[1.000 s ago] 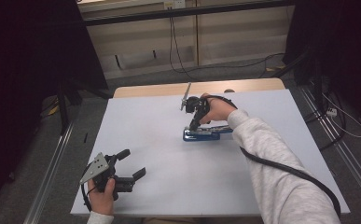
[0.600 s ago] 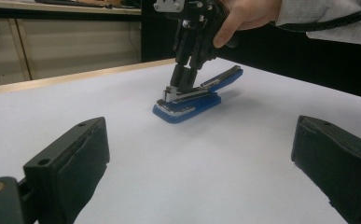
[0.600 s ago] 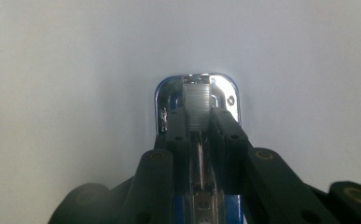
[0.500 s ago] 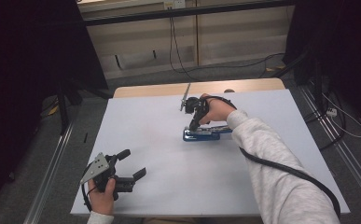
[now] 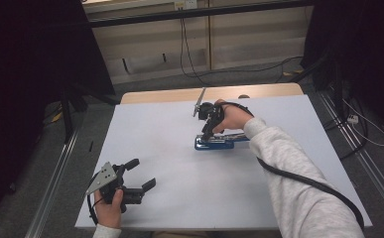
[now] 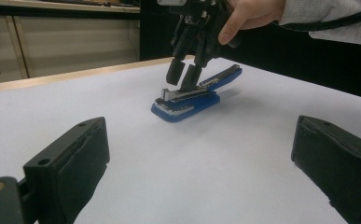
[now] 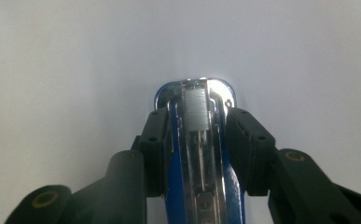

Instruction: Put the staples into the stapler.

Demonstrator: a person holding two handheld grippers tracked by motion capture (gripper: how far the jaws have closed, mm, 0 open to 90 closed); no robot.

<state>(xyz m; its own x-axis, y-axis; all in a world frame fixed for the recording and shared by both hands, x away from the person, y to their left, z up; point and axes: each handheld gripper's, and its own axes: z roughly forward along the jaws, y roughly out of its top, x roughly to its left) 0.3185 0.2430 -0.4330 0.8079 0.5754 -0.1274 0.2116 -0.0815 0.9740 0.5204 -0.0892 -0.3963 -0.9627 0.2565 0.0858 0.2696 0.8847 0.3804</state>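
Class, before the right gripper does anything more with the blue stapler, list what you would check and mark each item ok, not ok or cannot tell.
1. Right gripper jaws on both sides of the blue stapler with chrome magazine: ok.
2. Staples in the open magazine: ok.
3. Stapler base flat on the white table: ok.
4. Left gripper open, well apart from the stapler: ok.
5. Grip firm enough to lift: cannot tell.
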